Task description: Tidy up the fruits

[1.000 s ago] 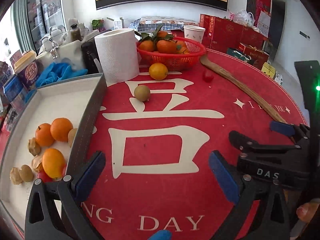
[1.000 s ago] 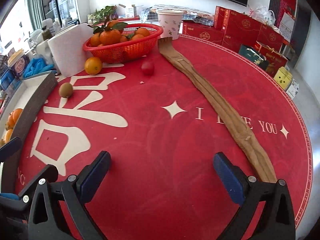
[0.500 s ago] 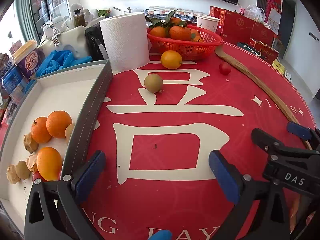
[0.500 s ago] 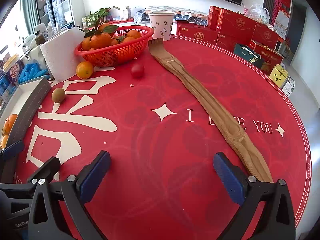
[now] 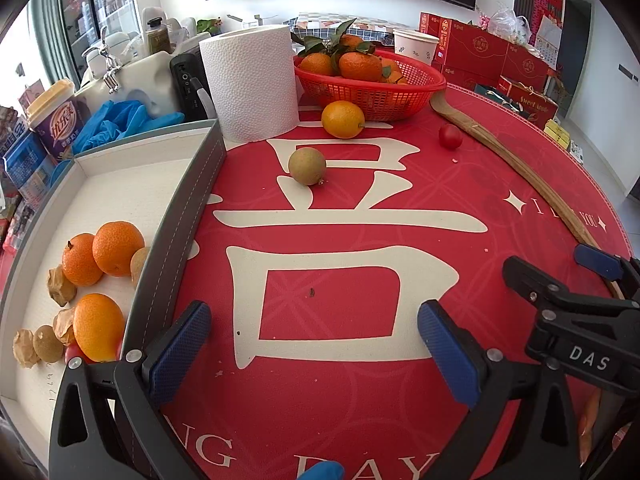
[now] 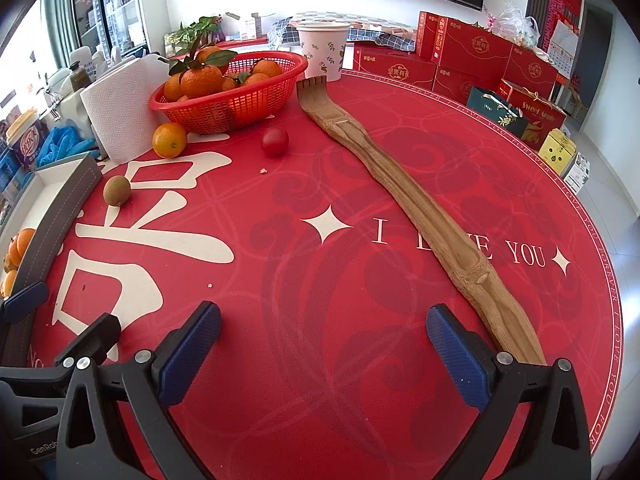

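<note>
A brown kiwi (image 5: 307, 166), a loose orange (image 5: 343, 119) and a small red fruit (image 5: 450, 136) lie on the red mat; all three also show in the right wrist view: kiwi (image 6: 117, 190), orange (image 6: 169, 139), red fruit (image 6: 274, 141). A grey-edged white tray (image 5: 188, 208) at the left holds oranges (image 5: 117, 248) and small brown fruits. My left gripper (image 5: 314, 350) is open and empty, well short of the kiwi. My right gripper (image 6: 322, 350) is open and empty over the mat, beside the left one.
A red basket (image 5: 372, 92) of leafy oranges stands at the back next to a paper towel roll (image 5: 250, 84). A long wooden back scratcher (image 6: 404, 196) lies across the right of the mat. A paper cup (image 6: 322, 54) and red gift boxes (image 6: 472, 52) stand behind.
Both grippers have moved forward towards the loose fruits and the basket, which now look nearer. Both stay open and empty. No fruit has moved.
</note>
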